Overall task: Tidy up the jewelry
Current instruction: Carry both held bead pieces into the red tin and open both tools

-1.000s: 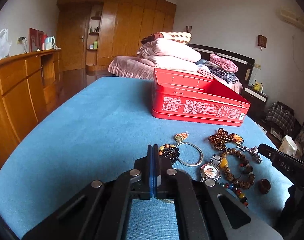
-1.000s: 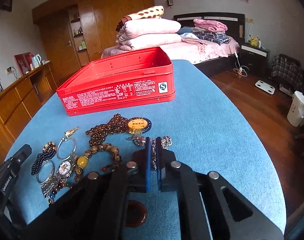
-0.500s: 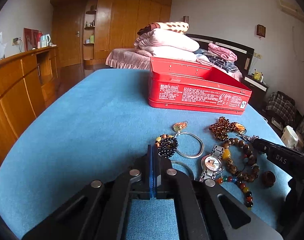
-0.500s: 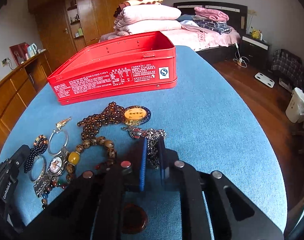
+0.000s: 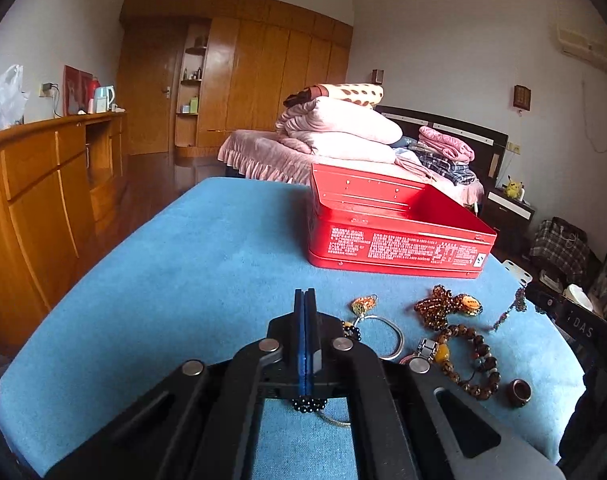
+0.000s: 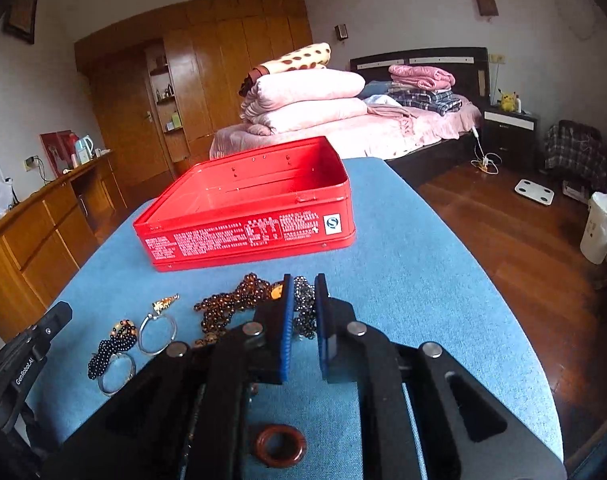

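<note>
An open red tin box point(image 5: 399, 236) stands on the blue tablecloth; it also shows in the right wrist view point(image 6: 247, 216). Jewelry lies in front of it: a brown bead string with an amber pendant point(image 5: 447, 307), a silver bangle point(image 5: 387, 338), a wooden bead bracelet point(image 5: 477, 360), a black bead bracelet point(image 6: 111, 350), a brown ring point(image 6: 280, 445). My left gripper point(image 5: 305, 300) is shut and empty above the cloth. My right gripper point(image 6: 303, 288) is shut on a silver-grey chain point(image 6: 304, 308) and holds it off the cloth.
The table's right edge point(image 6: 483, 272) drops to a wooden floor. A wooden sideboard point(image 5: 43, 184) stands on the left. A bed with folded quilts point(image 5: 343, 136) is behind the table. Bare blue cloth point(image 5: 191, 264) lies left of the box.
My right gripper has risen with the silver-grey chain between its fingers, lifting it off the cloth. My left gripper has drawn back a little and stays shut.
</note>
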`<state>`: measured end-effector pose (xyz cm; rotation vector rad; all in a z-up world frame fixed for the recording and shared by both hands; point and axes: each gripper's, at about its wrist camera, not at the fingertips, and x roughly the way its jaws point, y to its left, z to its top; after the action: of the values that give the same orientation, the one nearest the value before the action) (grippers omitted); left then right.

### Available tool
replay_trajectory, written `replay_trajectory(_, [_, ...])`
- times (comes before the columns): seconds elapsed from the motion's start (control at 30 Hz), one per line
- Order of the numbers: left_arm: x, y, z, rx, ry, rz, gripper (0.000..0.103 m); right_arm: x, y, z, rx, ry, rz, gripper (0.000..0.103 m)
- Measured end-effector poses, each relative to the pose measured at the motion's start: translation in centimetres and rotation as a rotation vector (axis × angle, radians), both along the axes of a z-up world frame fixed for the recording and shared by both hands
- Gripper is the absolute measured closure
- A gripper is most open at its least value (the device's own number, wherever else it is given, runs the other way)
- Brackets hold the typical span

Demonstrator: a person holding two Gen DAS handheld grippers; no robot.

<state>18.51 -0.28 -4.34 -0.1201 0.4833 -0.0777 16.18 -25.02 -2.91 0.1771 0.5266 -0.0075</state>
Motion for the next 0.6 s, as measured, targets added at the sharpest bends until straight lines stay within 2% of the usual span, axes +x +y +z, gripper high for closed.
replay_trajectory(0.17, [0.1, 1.3, 1.9, -0.032, -0.042, 0.002, 0.103, 0.0, 0.1, 1.7, 0.003, -0.050, 0.024, 0.094])
replay_trajectory(0.33, [1.0, 2.2, 3.2, -0.075, -0.044, -0.013, 0.103, 0.6, 0.2, 3.2, 0.015, -0.086, 0.051, 0.094])
replay_trajectory(0.47, [1.9, 1.8, 1.6, -0.076, 0.042, -0.043, 0.103, 0.5, 0.5, 2.7, 0.007, -0.074, 0.067, 0.094])
replay_trajectory(0.53, [2.3, 1.0, 0.4, -0.064, 0.086, -0.062, 0.098, 0.6, 0.6, 2.4, 0.005, -0.060, 0.074, 0.094])
replay_trajectory(0.6, [2.4, 0.1, -0.6, -0.041, 0.118, -0.076, 0.076, 0.6, 0.7, 2.2, 0.004, -0.054, 0.077, 0.094])
